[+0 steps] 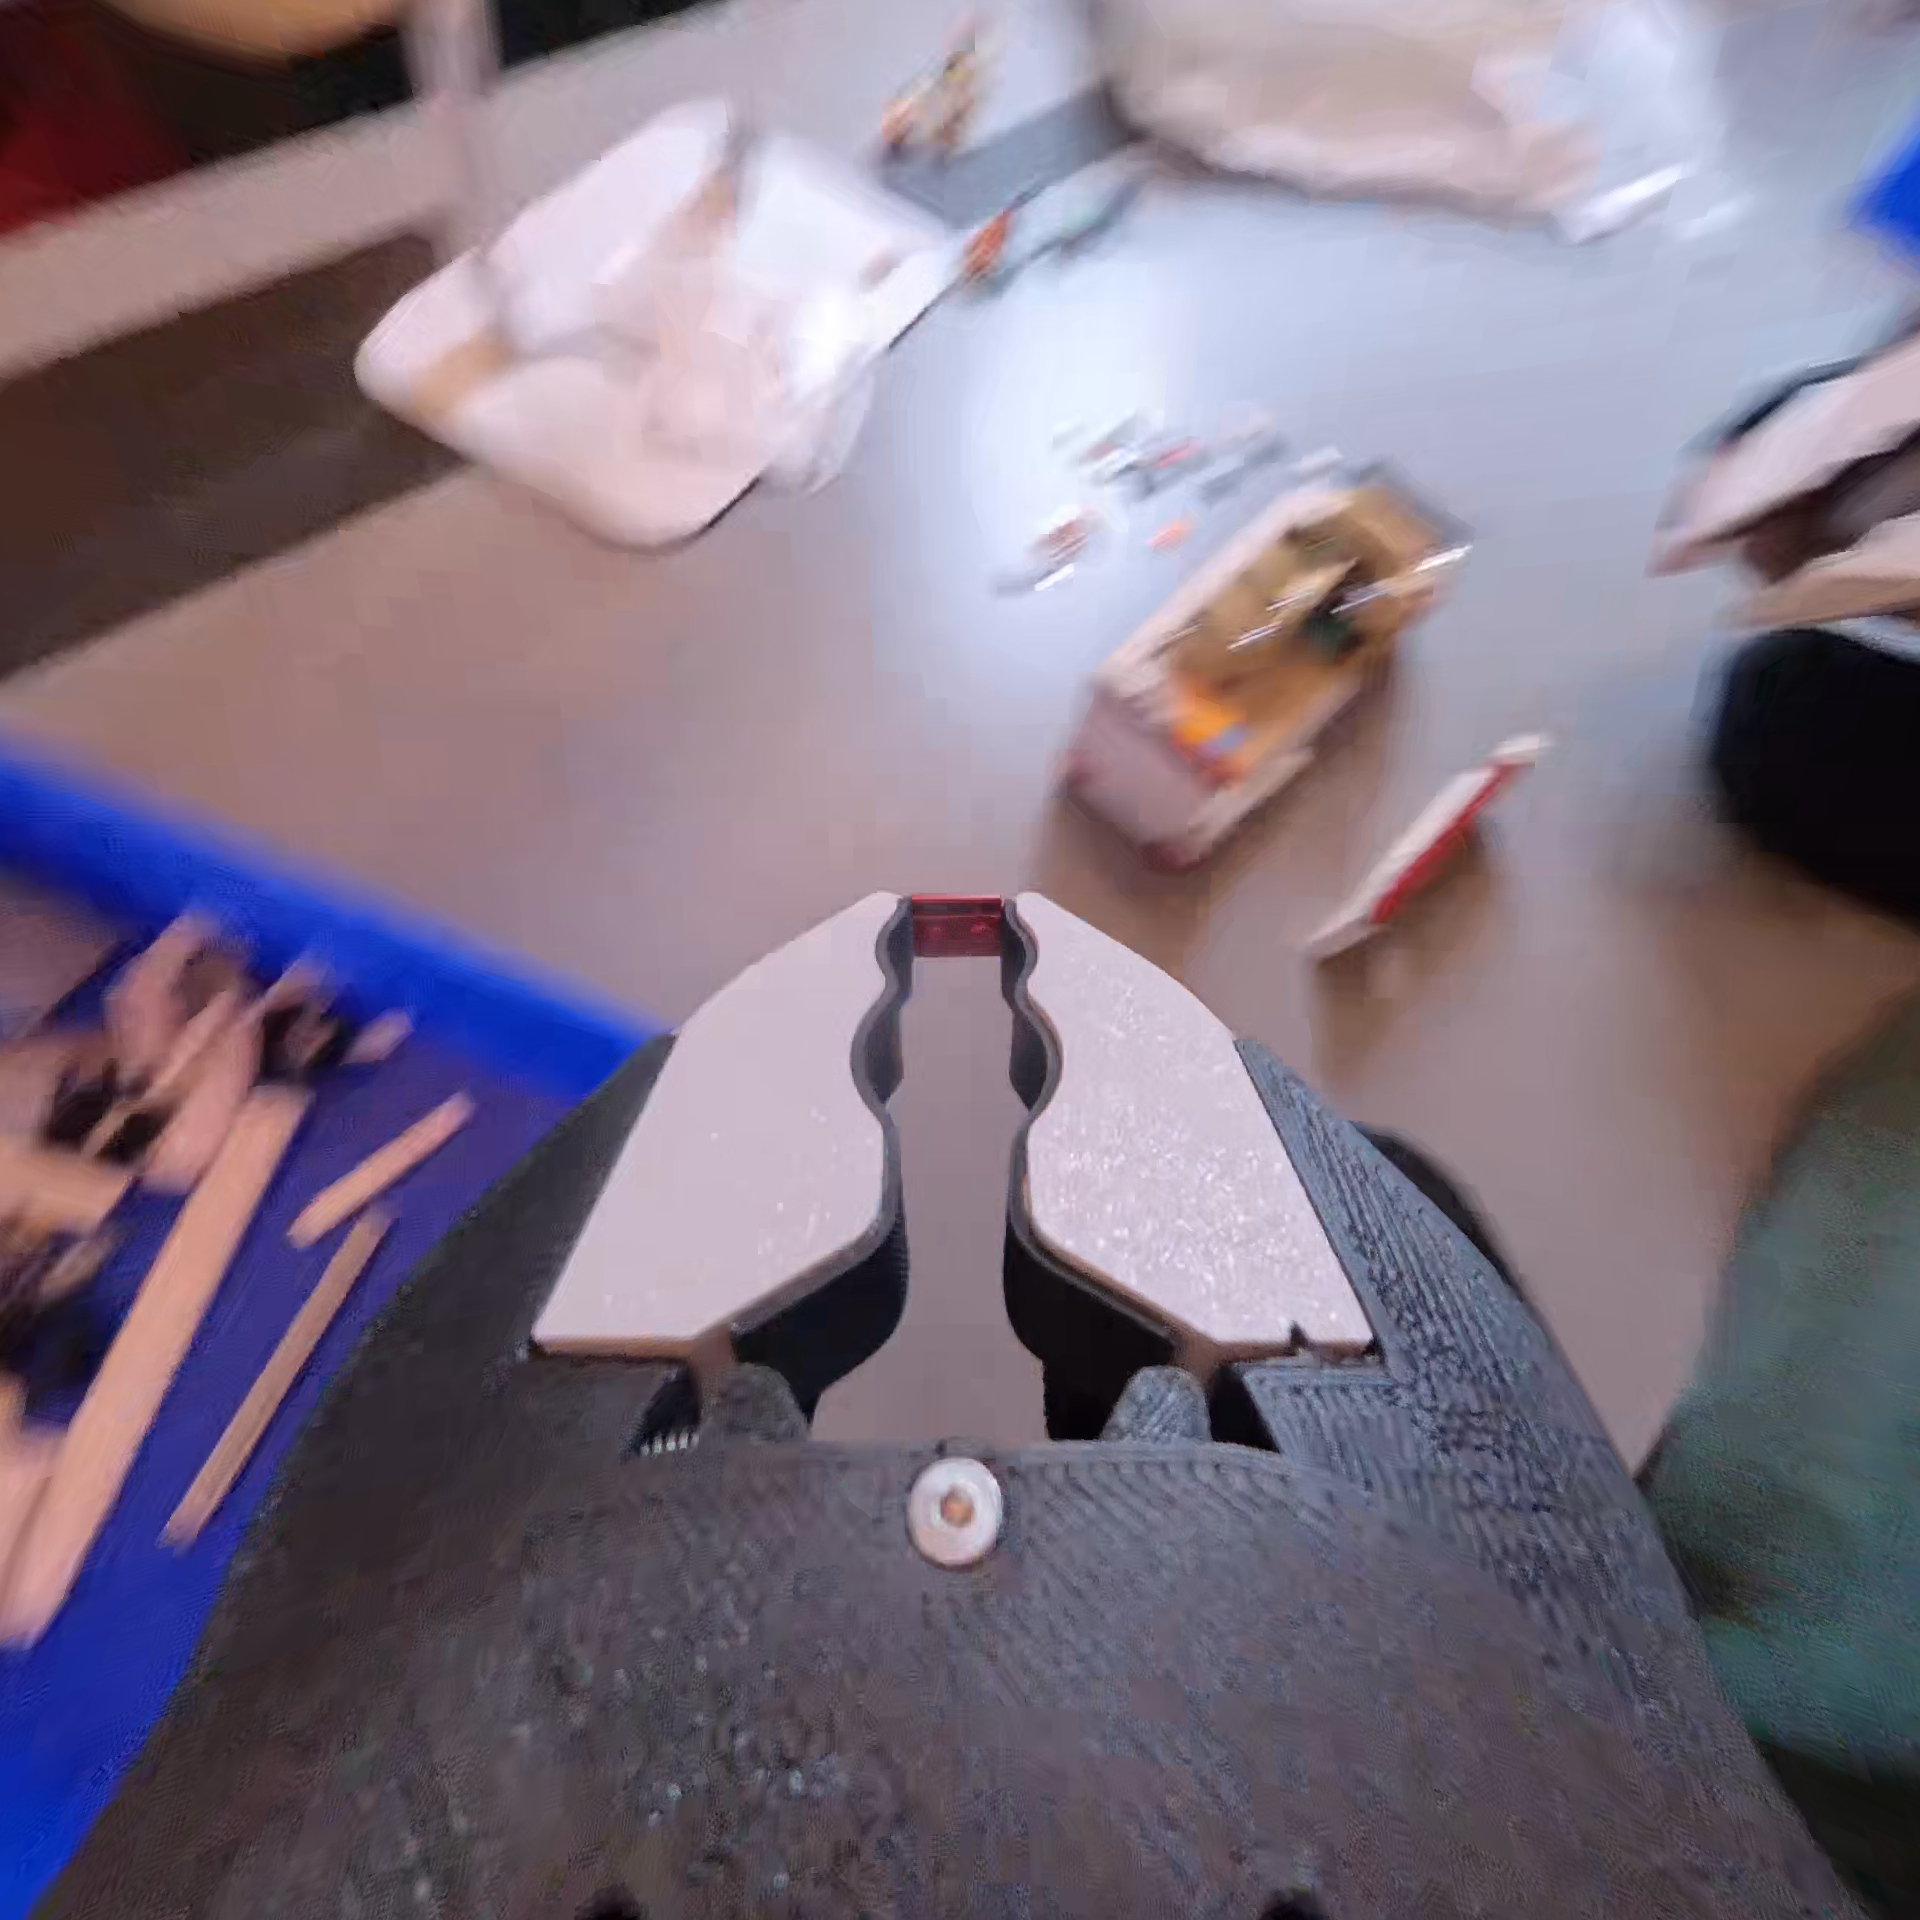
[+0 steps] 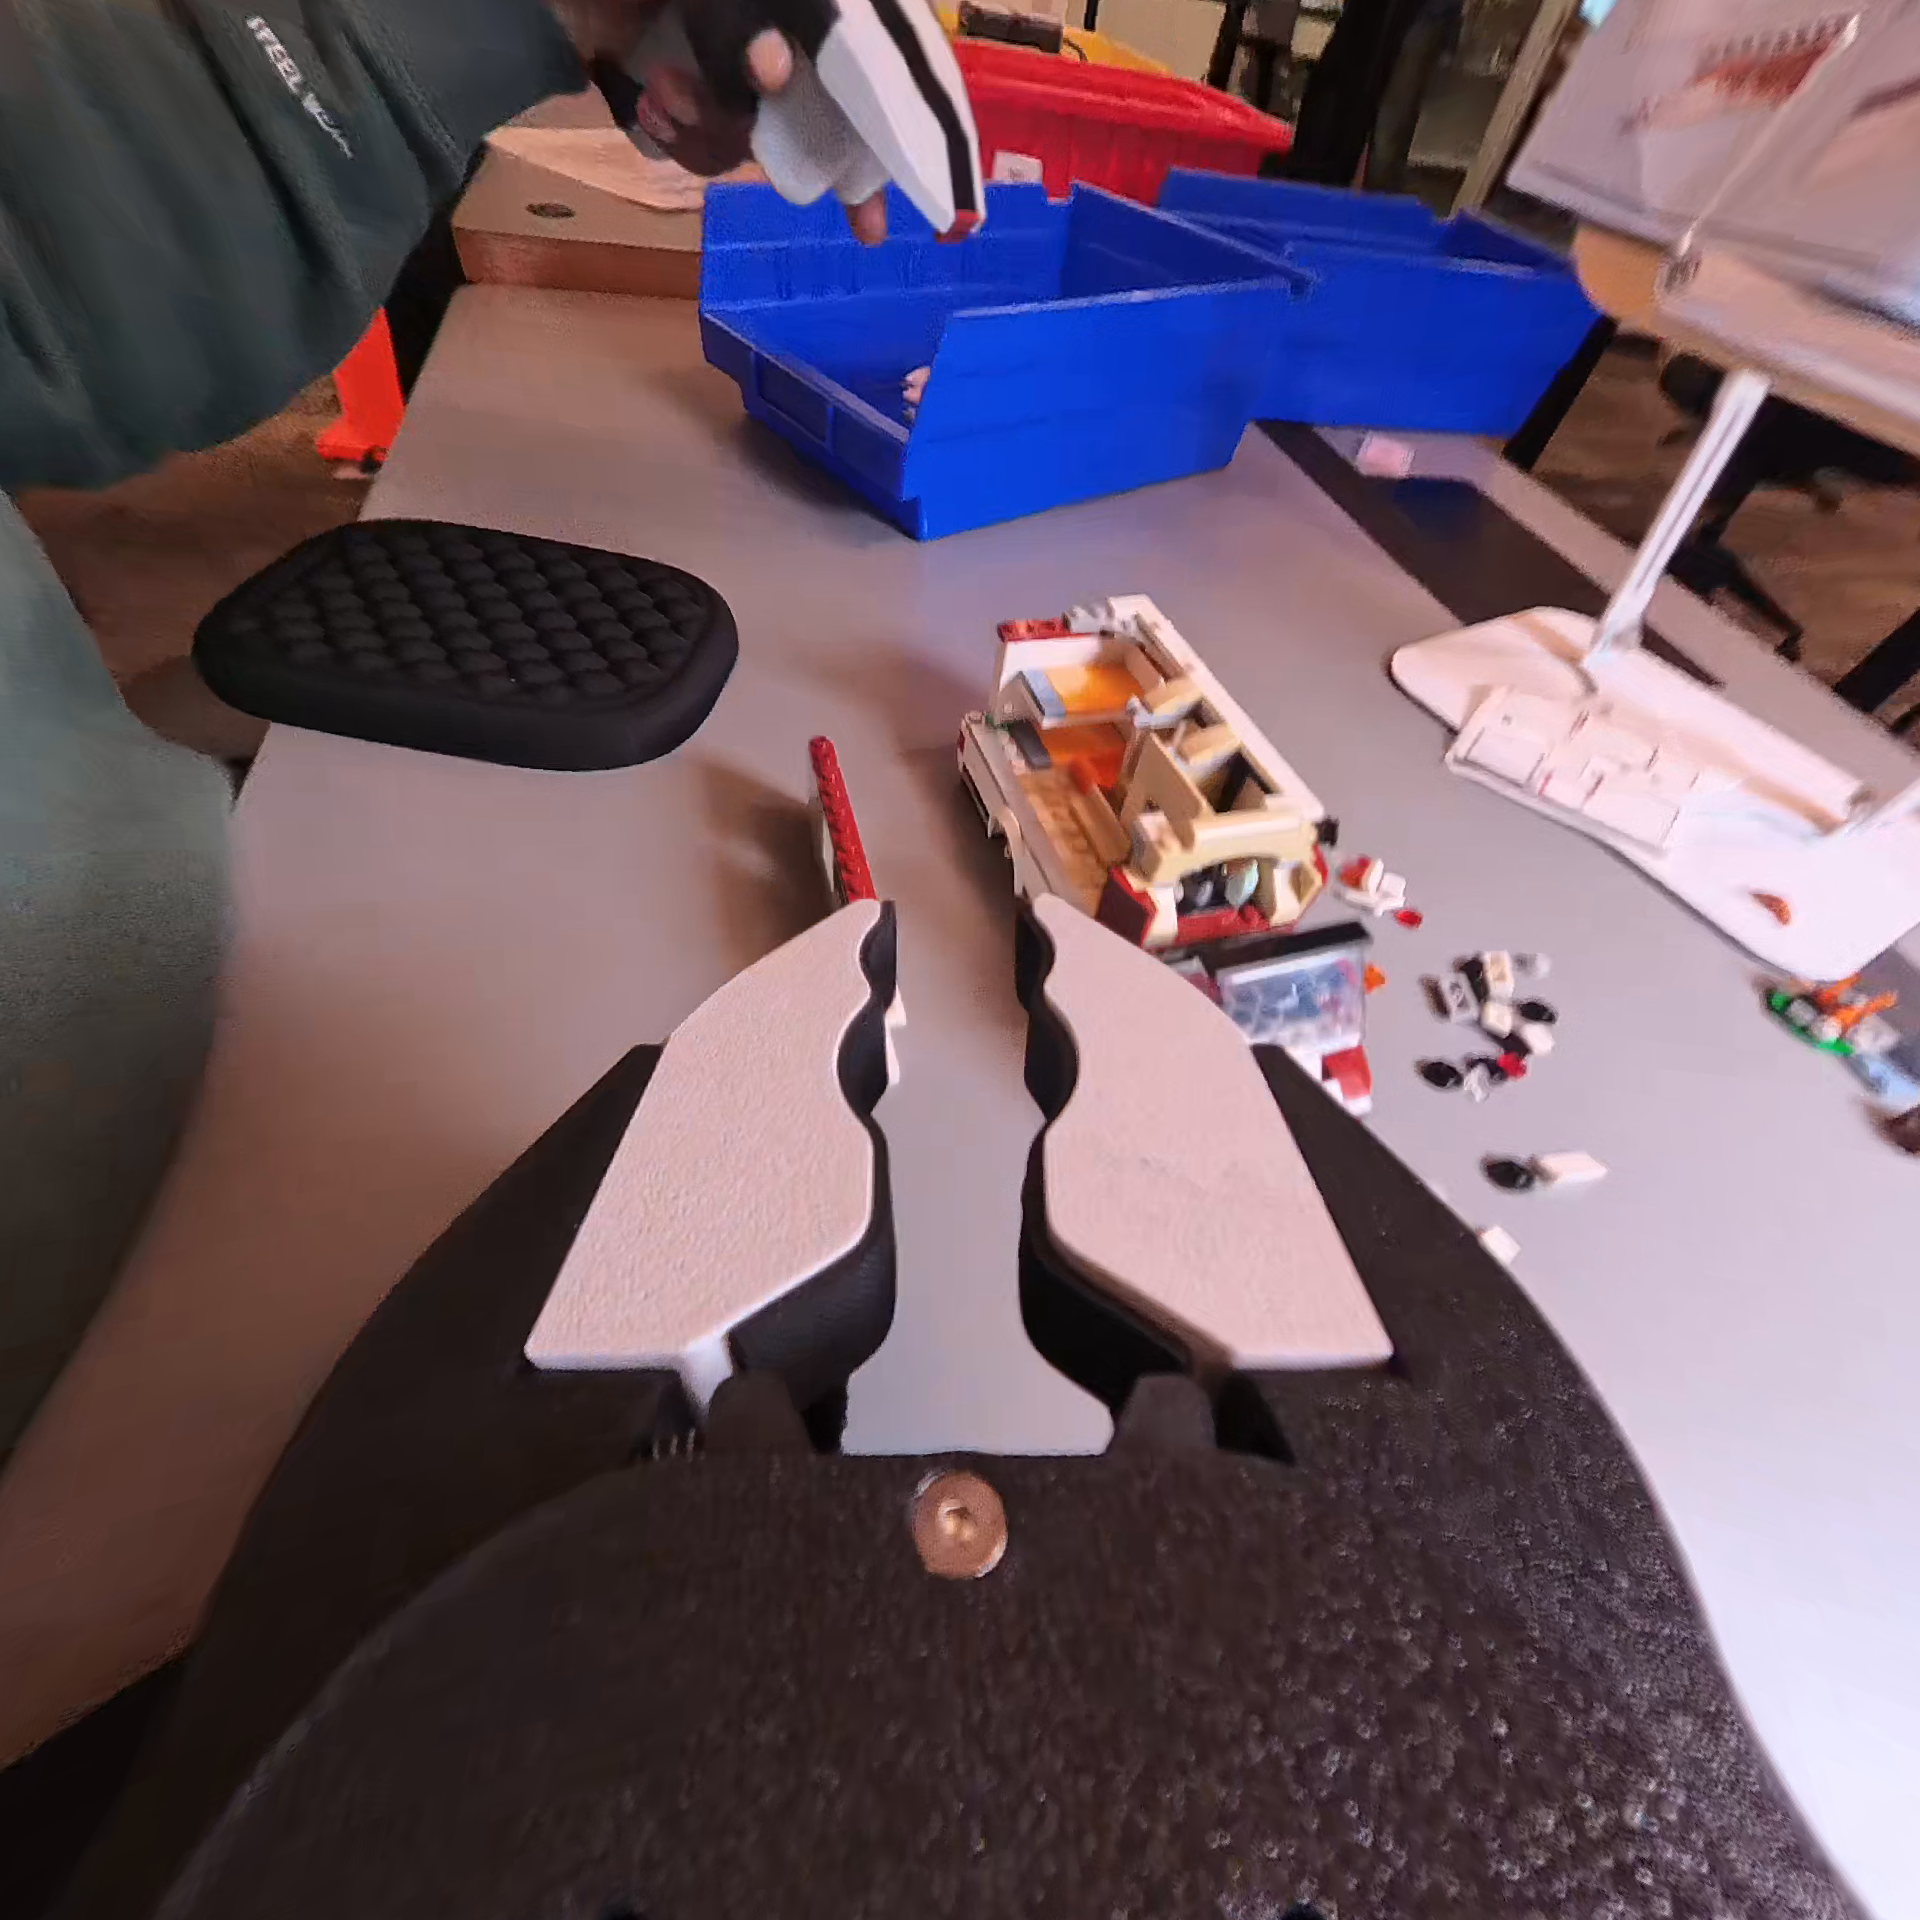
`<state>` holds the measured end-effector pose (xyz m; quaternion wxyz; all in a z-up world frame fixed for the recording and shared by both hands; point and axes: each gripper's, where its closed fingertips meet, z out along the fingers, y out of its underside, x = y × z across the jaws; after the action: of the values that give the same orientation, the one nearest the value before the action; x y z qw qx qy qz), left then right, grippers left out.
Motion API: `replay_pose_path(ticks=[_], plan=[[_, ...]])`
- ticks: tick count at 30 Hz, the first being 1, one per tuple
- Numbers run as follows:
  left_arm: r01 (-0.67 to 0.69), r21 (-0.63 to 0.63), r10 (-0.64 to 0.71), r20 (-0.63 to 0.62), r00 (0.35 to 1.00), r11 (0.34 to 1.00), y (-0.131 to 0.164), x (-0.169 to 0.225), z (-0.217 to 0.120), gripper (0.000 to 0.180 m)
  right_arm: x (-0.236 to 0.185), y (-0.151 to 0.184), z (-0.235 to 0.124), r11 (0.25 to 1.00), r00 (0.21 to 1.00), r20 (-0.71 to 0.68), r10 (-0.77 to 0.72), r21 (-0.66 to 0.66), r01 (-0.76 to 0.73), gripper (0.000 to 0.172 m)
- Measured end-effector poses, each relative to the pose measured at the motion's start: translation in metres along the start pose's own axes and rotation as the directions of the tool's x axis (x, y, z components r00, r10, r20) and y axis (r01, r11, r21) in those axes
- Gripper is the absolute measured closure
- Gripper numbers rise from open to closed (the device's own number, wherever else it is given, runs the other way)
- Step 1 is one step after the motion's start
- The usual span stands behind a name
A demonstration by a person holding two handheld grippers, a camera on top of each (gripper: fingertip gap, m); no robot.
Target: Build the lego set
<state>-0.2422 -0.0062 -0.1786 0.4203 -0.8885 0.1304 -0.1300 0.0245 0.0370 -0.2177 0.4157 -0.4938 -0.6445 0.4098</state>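
My left gripper (image 1: 957,914) is shut on a small red brick (image 1: 957,928), pinched between its fingertips above the grey table (image 1: 727,727). It also shows in the right wrist view (image 2: 951,208), held high over the blue bins (image 2: 997,343), with a bit of red at its tip. My right gripper (image 2: 956,925) is open and empty, low over the table. A long red and white brick panel (image 2: 844,821) stands on edge just ahead of its left finger and runs under it. A roofless cream and red brick van (image 2: 1143,790) sits to the right of the fingertips.
A blue bin (image 1: 312,935) with pale long pieces lies at the left. A black textured pad (image 2: 468,639) sits at the table's left edge. Loose small bricks (image 2: 1486,1018) and a white stand base (image 2: 1662,769) lie to the right. A person's green sleeve (image 2: 156,208) is at the left.
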Motion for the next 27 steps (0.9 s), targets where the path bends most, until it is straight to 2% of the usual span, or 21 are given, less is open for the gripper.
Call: replay_pose_path(ticks=[1,3,5,7,10,14,20,23,27], plan=[[-0.044,0.066,0.048,-0.061,0.997,0.997,-0.013,0.028,0.005,0.164,-0.004,-0.006,0.004,0.999,0.999,-0.011,-0.046,0.007,0.047,0.151],[-0.07,0.164,0.102,-0.193,0.976,0.984,-0.03,0.078,0.017,0.164,-0.01,-0.018,0.012,0.989,0.988,-0.048,-0.15,0.01,0.15,0.151],[-0.021,0.248,0.105,-0.327,0.939,0.968,-0.044,0.12,0.029,0.164,-0.017,-0.032,0.021,0.966,0.962,-0.094,-0.256,0.021,0.259,0.151],[0.041,0.268,0.088,-0.452,0.888,0.963,-0.048,0.151,0.043,0.164,-0.019,-0.045,0.029,0.938,0.928,-0.153,-0.339,0.024,0.346,0.151],[0.102,0.245,0.059,-0.574,0.817,0.964,-0.049,0.181,0.063,0.164,-0.018,-0.06,0.038,0.904,0.883,-0.227,-0.411,0.028,0.428,0.15],[0.163,0.19,0.004,-0.664,0.747,0.968,-0.05,0.199,0.078,0.164,-0.013,-0.07,0.042,0.882,0.851,-0.284,-0.441,0.036,0.469,0.148],[0.152,0.163,-0.005,-0.664,0.748,0.975,-0.045,0.201,0.09,0.164,-0.011,-0.064,0.045,0.86,0.824,-0.295,-0.485,0.012,0.51,0.16],[0.179,0.163,-0.018,-0.689,0.725,0.97,-0.045,0.201,0.09,0.164,-0.01,-0.065,0.044,0.884,0.86,-0.274,-0.431,0.062,0.463,0.16],[0.254,0.164,-0.035,-0.775,0.631,0.953,-0.047,0.202,0.081,0.16,-0.013,-0.072,0.039,0.921,0.934,-0.197,-0.297,0.198,0.334,0.16]])
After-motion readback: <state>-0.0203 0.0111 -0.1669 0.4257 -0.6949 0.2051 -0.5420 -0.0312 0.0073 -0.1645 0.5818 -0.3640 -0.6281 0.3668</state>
